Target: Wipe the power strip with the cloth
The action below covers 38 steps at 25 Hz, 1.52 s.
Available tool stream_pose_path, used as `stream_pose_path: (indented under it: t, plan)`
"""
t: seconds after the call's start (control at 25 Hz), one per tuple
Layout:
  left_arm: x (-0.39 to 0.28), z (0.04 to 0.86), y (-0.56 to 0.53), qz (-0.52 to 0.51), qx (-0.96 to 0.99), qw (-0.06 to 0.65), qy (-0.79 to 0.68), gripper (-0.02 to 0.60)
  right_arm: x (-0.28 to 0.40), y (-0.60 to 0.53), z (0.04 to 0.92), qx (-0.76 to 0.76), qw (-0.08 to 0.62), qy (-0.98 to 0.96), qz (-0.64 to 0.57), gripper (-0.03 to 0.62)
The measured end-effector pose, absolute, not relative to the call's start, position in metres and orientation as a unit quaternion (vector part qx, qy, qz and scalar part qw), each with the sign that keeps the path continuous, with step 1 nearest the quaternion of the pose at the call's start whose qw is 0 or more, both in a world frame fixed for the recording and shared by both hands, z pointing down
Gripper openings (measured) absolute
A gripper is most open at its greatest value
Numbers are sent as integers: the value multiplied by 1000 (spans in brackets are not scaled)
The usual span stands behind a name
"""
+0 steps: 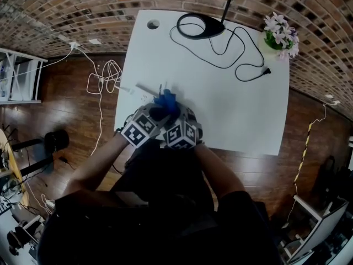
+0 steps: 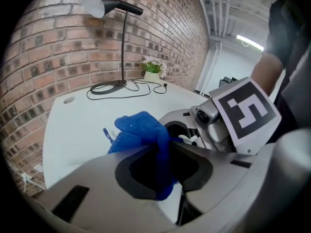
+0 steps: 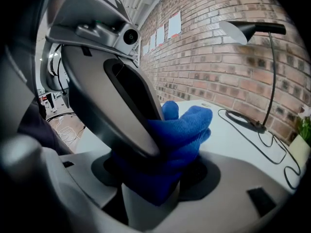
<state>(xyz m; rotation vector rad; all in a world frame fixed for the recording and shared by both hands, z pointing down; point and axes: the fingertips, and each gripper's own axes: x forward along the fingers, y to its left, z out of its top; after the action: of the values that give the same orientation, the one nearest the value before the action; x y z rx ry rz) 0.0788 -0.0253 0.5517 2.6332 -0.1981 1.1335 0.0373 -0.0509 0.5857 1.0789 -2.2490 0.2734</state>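
While the power strip (image 1: 145,88) lies by the white table's (image 1: 242,115) left edge, we see the left gripper (image 2: 161,149) clenched on the blue cloth (image 2: 138,127) just right of it. The right gripper (image 3: 160,171) has its jaws spread wide round the same wad. Far right are the desk lamp (image 1: 199,25) and flowers (image 1: 280,32).

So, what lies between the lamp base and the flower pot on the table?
The lamp's black cord loops over bare white table between lamp base and flower pot, clearest in the head view.
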Motion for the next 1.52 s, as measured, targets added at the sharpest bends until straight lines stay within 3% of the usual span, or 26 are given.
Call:
stream_pose_path:
  t: [0.24,0.6,1.52]
  plan:
    - [79,551,-23,400,904,146,-46,76,37,-52,585,408,313,-852,103,284]
    - [77,556,-23,425,899,81,-72,75,37,-52,589,408,314,-852,97,284]
    - [45,559,-54,420,890,59,-170,77,36,-52,584,404,312,-854,100,284]
